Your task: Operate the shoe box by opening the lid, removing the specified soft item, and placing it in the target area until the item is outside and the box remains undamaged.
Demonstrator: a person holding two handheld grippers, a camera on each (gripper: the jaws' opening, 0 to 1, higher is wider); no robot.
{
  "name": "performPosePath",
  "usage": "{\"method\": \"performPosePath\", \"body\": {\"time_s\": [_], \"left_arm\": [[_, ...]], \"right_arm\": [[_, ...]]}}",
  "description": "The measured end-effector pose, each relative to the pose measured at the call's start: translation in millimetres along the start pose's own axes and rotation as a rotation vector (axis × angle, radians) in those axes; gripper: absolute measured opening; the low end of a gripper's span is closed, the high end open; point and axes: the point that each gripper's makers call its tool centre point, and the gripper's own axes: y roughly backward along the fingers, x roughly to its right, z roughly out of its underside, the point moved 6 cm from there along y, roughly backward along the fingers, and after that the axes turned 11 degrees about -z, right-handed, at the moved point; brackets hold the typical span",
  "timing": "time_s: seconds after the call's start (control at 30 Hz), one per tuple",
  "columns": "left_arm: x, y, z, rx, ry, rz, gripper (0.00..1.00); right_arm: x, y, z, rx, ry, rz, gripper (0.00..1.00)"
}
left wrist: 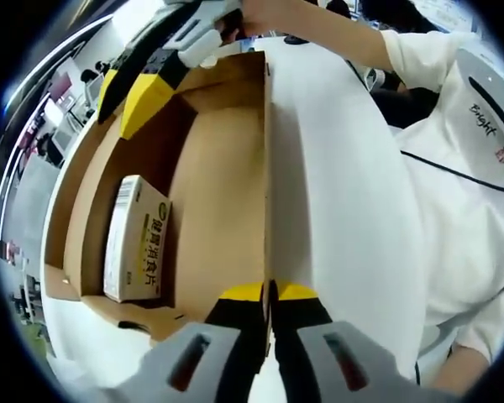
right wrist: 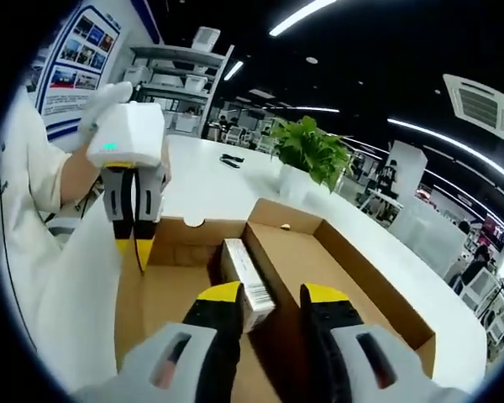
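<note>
Here, box: the cardboard shoe box (right wrist: 319,252) lies open on the white table (right wrist: 227,189).
Left gripper (left wrist: 269,294): pinching the box's side wall.
Right gripper (right wrist: 270,295): jaws spread.
Item: small carton (left wrist: 136,239) inside (label readable in the left gripper view).
Plant (right wrist: 312,151): behind, in the right gripper view.

Place: a large open-plan office or showroom hall.
Landmark: the long white table (right wrist: 227,189).
On the table: a potted green plant (right wrist: 311,151).
Behind the table: metal shelving (right wrist: 181,80) with boxes, and a poster board (right wrist: 80,63) on the wall.
Above the table: a dark ceiling with strip lights (right wrist: 307,15) and an air vent (right wrist: 480,105).
Beyond the table: desks and people, far off.
</note>
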Motion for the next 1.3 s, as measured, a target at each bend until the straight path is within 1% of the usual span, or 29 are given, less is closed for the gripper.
{"method": "performPosePath", "body": {"time_s": [0.07, 0.13, 0.17, 0.23, 0.27, 0.3, 0.43, 0.5, 0.57, 0.63, 0.77, 0.8, 0.83, 0.87, 0.9, 0.93, 0.97, 1.03, 1.07, 1.13, 1.17, 1.23, 1.3], "left_arm": [[-0.2, 0.1, 0.3, 0.003, 0.0, -0.001, 0.02], [-0.2, 0.1, 0.3, 0.006, -0.002, -0.002, 0.02], [0.0, -0.1, 0.1, 0.004, -0.006, -0.003, 0.02], [0.0, -0.2, -0.1, 0.002, -0.006, -0.002, 0.02], [-0.1, -0.1, 0.0, 0.003, -0.005, -0.001, 0.02], [-0.4, -0.1, 0.0, 0.005, -0.002, -0.001, 0.02], [-0.4, -0.5, -0.3, 0.003, -0.003, 0.001, 0.02], [-0.4, -0.5, -0.5, 0.003, -0.003, -0.001, 0.02], [-0.4, -0.5, -0.5, 0.004, -0.003, -0.002, 0.02], [-0.5, -0.5, -0.6, 0.003, -0.002, -0.002, 0.02], [-0.4, -0.5, -0.7, 0.002, -0.002, -0.001, 0.02], [-0.4, -0.5, -0.7, 0.001, -0.001, -0.001, 0.02], [-0.5, -0.2, -0.7, 0.004, -0.003, -0.002, 0.02], [-0.4, -0.1, -0.7, 0.005, -0.004, -0.003, 0.02], [-0.4, -0.1, -0.8, 0.005, -0.004, -0.004, 0.02], [-0.3, -0.1, -0.8, 0.005, -0.004, -0.004, 0.02], [-0.2, 0.0, -0.8, 0.006, -0.005, -0.004, 0.02], [-0.1, 0.1, -0.7, 0.006, -0.005, -0.007, 0.02], [-0.1, 0.2, -0.7, 0.006, -0.004, -0.008, 0.02], [0.1, 0.3, -0.6, 0.007, -0.005, -0.009, 0.02], [0.2, 0.3, -0.6, 0.008, -0.005, -0.009, 0.02], [0.2, 0.3, -0.6, 0.007, -0.004, -0.008, 0.02], [0.0, 0.3, -0.5, 0.009, -0.001, -0.008, 0.02]], "right_arm": [[-1.0, -2.8, 1.1, -0.031, 0.032, 0.0, 0.26], [-0.4, -6.6, 1.3, -0.036, 0.04, -0.002, 0.27], [-0.6, -9.0, 2.0, -0.037, 0.036, -0.017, 0.26], [-3.1, -14.1, 2.7, -0.027, 0.054, -0.053, 0.26], [-2.1, -15.8, 3.9, -0.037, 0.058, -0.046, 0.26], [-0.5, -17.1, 6.6, -0.067, 0.068, -0.042, 0.26], [1.4, -22.2, 9.0, -0.074, 0.056, -0.061, 0.26], [-0.4, -25.9, 12.7, -0.098, 0.07, -0.074, 0.26], [-0.8, -29.5, 15.0, -0.12, 0.084, -0.07, 0.24], [-3.7, -33.3, 15.6, -0.132, 0.083, -0.089, 0.24], [-4.9, -34.8, 15.3, -0.133, 0.092, -0.09, 0.24], [-3.4, -36.7, 15.2, -0.147, 0.112, -0.076, 0.24], [-2.0, -38.4, 16.0, -0.154, 0.107, -0.08, 0.24], [-2.1, -39.6, 16.3, -0.156, 0.106, -0.079, 0.23], [-2.0, -41.2, 17.1, -0.163, 0.106, -0.076, 0.18], [-2.0, -41.9, 19.5, -0.189, 0.099, -0.072, 0.16], [-1.0, -44.0, 20.3, -0.2, 0.085, -0.056, 0.17], [-2.8, -47.6, 19.3, -0.181, 0.074, -0.066, 0.21], [-4.2, -49.2, 19.4, -0.181, 0.075, -0.072, 0.21], [-5.7, -53.0, 20.6, -0.206, 0.106, -0.061, 0.21], [-5.2, -54.4, 22.6, -0.242, 0.14, -0.051, 0.22], [-8.1, -58.6, 24.0, -0.247, 0.142, -0.058, 0.22], [-7.5, -59.2, 23.7, -0.249, 0.143, -0.05, 0.22]]}}
